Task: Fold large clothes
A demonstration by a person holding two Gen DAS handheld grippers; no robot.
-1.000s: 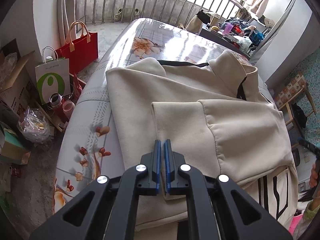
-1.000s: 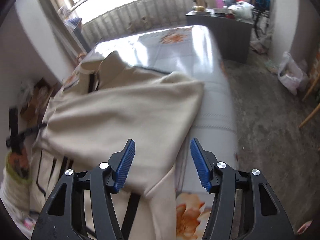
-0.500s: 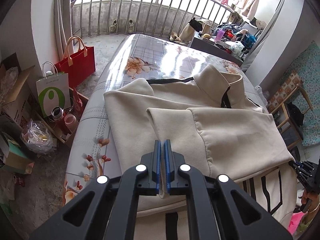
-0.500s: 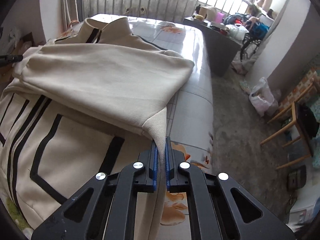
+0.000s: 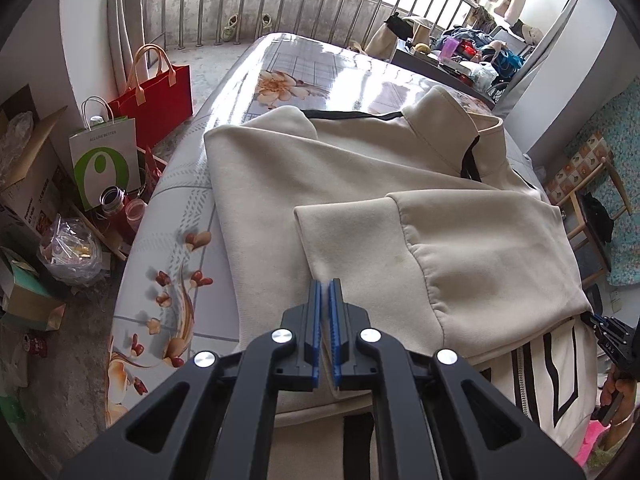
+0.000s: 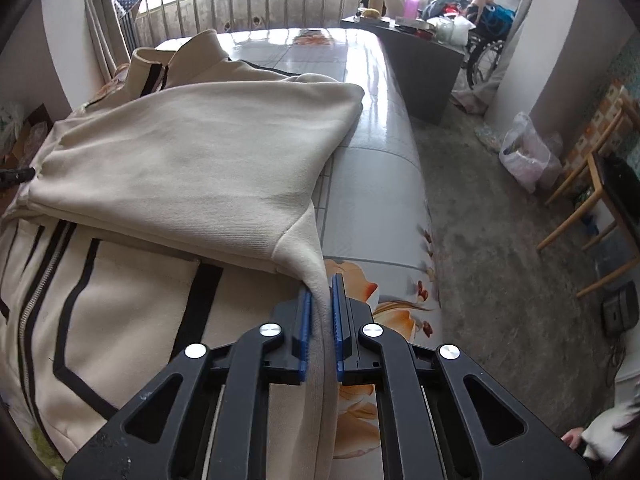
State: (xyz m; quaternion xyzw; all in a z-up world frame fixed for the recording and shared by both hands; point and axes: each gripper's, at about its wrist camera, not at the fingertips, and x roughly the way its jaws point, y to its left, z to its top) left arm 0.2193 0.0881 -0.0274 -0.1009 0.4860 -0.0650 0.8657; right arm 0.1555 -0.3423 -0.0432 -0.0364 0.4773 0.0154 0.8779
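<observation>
Both my tongs — left tongs [image 5: 325, 286], right tongs [image 6: 320, 280] — pinch cloth of the jacket [image 5: 360, 184] spread across the desk [image 5: 180, 208]; thin grips, uneven pulling could slip one corner loose.

Daylight pours in through the barred window [image 5: 304, 4] at the far end, leaving both views bright; it throws white glare across the glossy surface [image 5: 360, 80], washing out its floral print there; shadows under the cream jacket [image 6: 192, 160] are soft and faint; fisheye bending curves the bars and walls, with black vignetting in the corners; focus is sharp, slightly soft near the rims.
</observation>
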